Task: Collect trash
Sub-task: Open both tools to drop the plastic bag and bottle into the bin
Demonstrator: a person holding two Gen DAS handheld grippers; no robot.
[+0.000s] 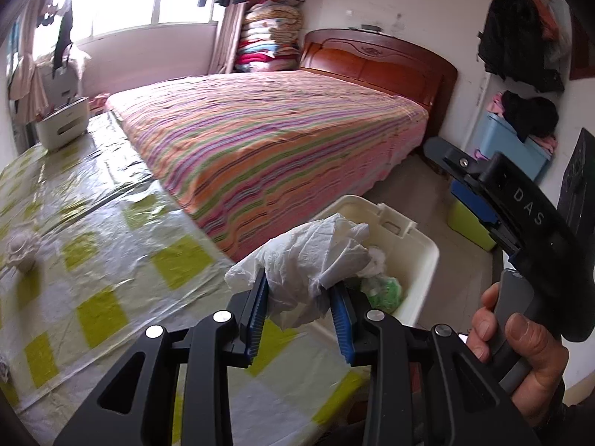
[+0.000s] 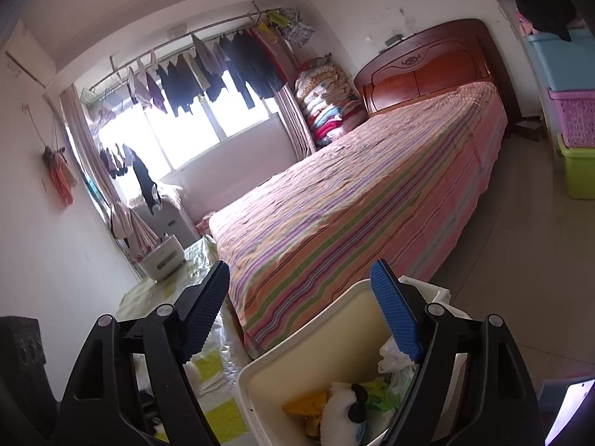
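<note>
Beside bed (image 1: 267, 141), left tongs (image 1: 299, 308) pinch tissue (image 1: 316, 256) (over bin (image 1: 416, 260)).

Crumpled, soft white tissue paper (image 1: 316, 256) sits between ribbed blue rubbery pads (image 1: 260, 299) (matt black plastic arms behind), above a glossy plastic-covered checked tablecloth (image 1: 93, 260), with a smooth cream plastic bin (image 1: 412, 260) at three o'clock.

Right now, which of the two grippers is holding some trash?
The left gripper: its blue fingers pinch a crumpled white tissue beside the white bin. The right gripper is spread wide open, with nothing between its fingers.
</note>
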